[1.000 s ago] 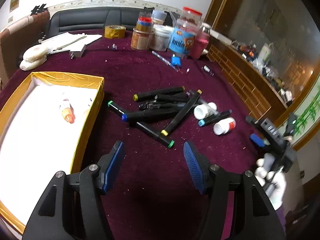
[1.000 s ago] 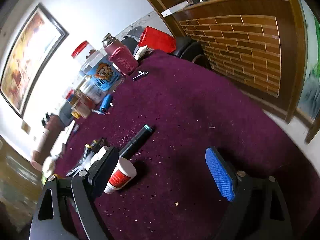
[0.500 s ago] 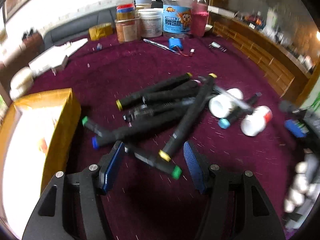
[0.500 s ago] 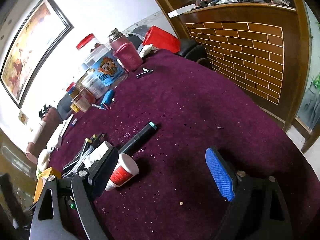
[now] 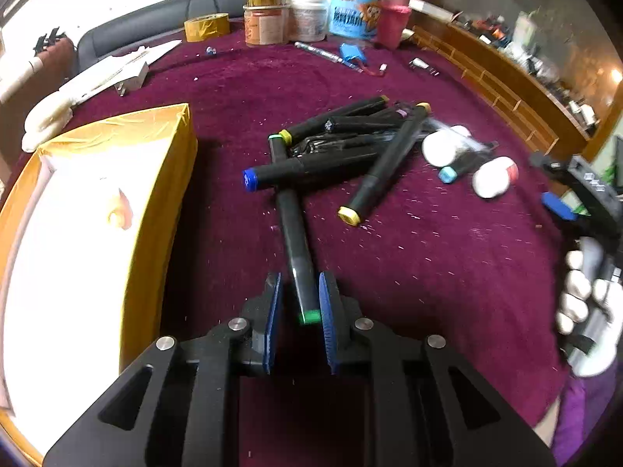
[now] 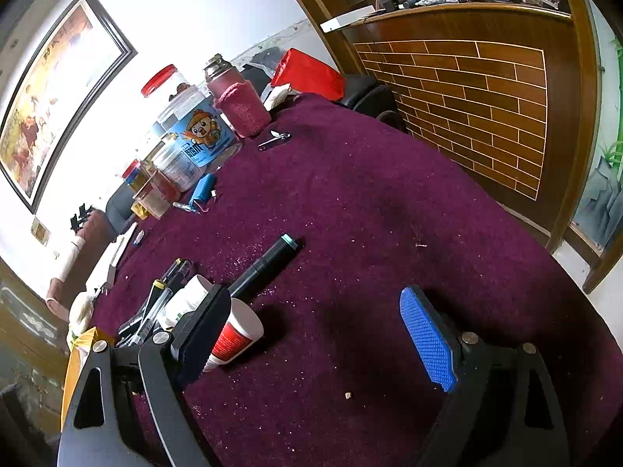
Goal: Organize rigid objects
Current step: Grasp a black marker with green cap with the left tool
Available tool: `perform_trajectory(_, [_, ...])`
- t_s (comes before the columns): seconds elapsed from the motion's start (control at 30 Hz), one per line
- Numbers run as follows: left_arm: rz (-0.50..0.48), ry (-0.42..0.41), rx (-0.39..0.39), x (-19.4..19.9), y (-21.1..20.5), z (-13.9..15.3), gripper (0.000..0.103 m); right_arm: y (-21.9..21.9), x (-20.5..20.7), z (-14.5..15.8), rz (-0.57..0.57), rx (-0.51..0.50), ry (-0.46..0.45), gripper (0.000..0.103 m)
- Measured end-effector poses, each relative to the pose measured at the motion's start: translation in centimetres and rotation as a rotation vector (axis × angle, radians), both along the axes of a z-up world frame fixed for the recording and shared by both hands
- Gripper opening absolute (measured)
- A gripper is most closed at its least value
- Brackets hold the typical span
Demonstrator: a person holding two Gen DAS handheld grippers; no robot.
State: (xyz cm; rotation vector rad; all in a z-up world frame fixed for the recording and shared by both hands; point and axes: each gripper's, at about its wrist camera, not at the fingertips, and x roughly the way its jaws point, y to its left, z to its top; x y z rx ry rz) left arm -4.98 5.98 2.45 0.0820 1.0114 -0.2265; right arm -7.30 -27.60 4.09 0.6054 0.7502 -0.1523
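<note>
Left gripper (image 5: 299, 307): blue-padded fingers (image 5: 326, 311) drawn narrow on the near end of a black green-capped marker (image 5: 294, 233), which lies on the maroon surface (image 5: 409, 272) with its far end under the marker pile (image 5: 350, 144), just right of the gold-sided box (image 5: 155, 210). Right gripper (image 6: 327, 334): fingers spread wide and holding nothing, low over the surface beside a white red-labelled bottle (image 6: 233, 336) and a teal-capped marker (image 6: 264, 262). Jars (image 5: 307, 11) stand along the far edge.
</note>
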Motion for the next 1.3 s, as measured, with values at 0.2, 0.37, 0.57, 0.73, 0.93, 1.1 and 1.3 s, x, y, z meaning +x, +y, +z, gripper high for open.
perform_trajectory(0.2, [0.018, -0.055, -0.033, -0.8, 0.4, 1.6, 0.028, 0.0, 0.1, -0.1, 0.003, -0.002, 0.012, 0.086])
perform_trajectory(0.37, [0.033, -0.082, 0.041, 1.2, -1.0, 1.0, 0.029, 0.1, 0.2, -0.2, 0.003, -0.002, 0.019, 0.086])
perform_trajectory(0.57, [0.011, -0.043, 0.029, 2.3, -1.4, -0.9, 0.013, 0.0, 0.2, -0.3, 0.005, -0.002, 0.027, 0.086])
perform_trajectory(0.73, [-0.009, 0.018, -0.074, -0.7, 0.8, 0.1, 0.012, 0.1, 0.4, -0.4, 0.012, -0.002, 0.036, 0.086])
perform_trajectory(0.93, [-0.061, 0.022, -0.092, -2.4, -0.4, 0.8, 0.020, 0.2, 0.4, -0.4, 0.008, -0.008, 0.042, 0.086])
perform_trajectory(1.1, [-0.066, -0.030, -0.011, -1.5, -2.6, -0.9, 0.015, 0.3, 0.3, -0.4, 0.001, -0.014, 0.048, 0.086])
perform_trajectory(1.3, [-0.073, -0.018, -0.094, -2.4, -0.8, -0.4, 0.012, 0.4, 0.4, -0.4, 0.002, -0.024, 0.057, 0.086])
